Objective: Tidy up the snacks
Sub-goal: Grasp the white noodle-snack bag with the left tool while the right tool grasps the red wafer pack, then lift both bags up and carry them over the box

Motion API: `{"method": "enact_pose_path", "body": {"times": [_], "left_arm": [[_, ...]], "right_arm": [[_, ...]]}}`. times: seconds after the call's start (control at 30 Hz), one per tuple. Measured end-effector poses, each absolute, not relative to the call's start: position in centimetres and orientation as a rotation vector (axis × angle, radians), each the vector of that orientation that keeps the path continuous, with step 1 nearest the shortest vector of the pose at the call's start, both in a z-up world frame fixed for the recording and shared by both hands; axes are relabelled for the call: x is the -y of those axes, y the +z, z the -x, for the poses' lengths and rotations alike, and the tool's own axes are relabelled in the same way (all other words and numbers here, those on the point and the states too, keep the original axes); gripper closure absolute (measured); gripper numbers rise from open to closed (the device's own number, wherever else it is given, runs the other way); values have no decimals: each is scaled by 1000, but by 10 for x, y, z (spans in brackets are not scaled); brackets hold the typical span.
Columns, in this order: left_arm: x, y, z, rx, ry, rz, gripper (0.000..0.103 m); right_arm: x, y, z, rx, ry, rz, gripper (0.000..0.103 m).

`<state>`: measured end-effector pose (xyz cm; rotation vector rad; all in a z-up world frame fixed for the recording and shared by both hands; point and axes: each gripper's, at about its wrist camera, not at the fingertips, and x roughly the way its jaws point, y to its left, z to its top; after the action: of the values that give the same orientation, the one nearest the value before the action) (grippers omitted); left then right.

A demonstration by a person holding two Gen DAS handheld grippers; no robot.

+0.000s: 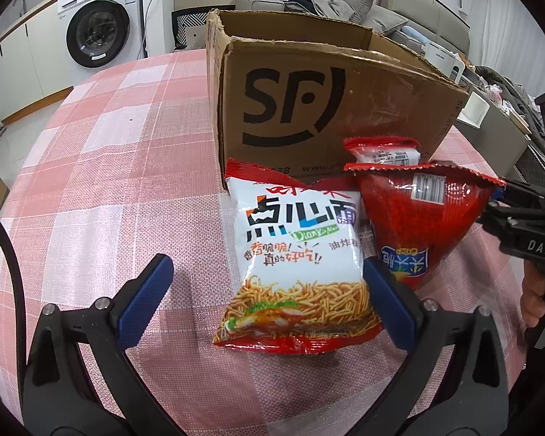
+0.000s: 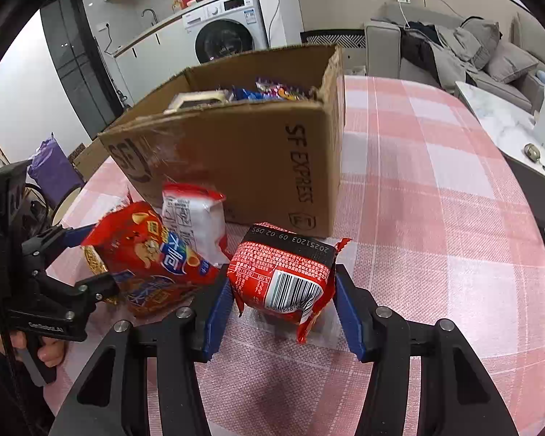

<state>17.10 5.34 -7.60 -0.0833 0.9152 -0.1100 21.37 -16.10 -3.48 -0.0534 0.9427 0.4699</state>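
A brown SF cardboard box stands on the pink checked table and holds several snacks. In front of it lie a white noodle snack bag, a red chip bag and a small red-and-white pack. My left gripper is open, its fingers on either side of the noodle bag's lower part. My right gripper has its blue pads against both sides of a red barcode pack and holds it just above the table. The red chip bag lies to its left.
The box stands directly behind the snacks. The pink checked tablecloth spreads left of the box and also right of it. A washing machine, a sofa and a marble side table stand beyond the table.
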Motion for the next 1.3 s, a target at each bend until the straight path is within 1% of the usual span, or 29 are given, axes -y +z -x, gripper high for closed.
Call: {"method": "enact_pose_path", "body": {"times": [0.1, 0.17, 0.2, 0.23, 0.27, 0.33, 0.4, 0.43, 0.63, 1.3], "left_arm": [[-53, -75, -171, -913, -107, 77, 0], [-52, -74, -169, -907, -113, 75, 3], [-52, -73, -168, -902, -123, 75, 7], [-52, -71, -168, -894, -141, 83, 15], [-52, -71, -166, -888, -159, 96, 19], [-52, -69, -165, -884, -201, 124, 40], [-50, -67, -163, -879, -198, 119, 42], [-50, -66, -162, -872, -198, 115, 46], [-52, -58, -158, -851, -216, 134, 49], [-67, -13, -134, -747, -206, 177, 49]], "right_arm": [[161, -29, -211, -930, 476, 53, 49], [160, -27, -209, -927, 477, 51, 49], [160, -25, -209, -926, 478, 50, 49], [161, -25, -207, -924, 477, 50, 49], [160, -23, -206, -921, 477, 50, 49], [162, -21, -205, -918, 478, 48, 49], [164, -19, -205, -914, 477, 46, 49], [165, -19, -205, -912, 477, 44, 49], [168, -14, -204, -900, 477, 38, 49], [173, 12, -193, -818, 497, 15, 49]]}}
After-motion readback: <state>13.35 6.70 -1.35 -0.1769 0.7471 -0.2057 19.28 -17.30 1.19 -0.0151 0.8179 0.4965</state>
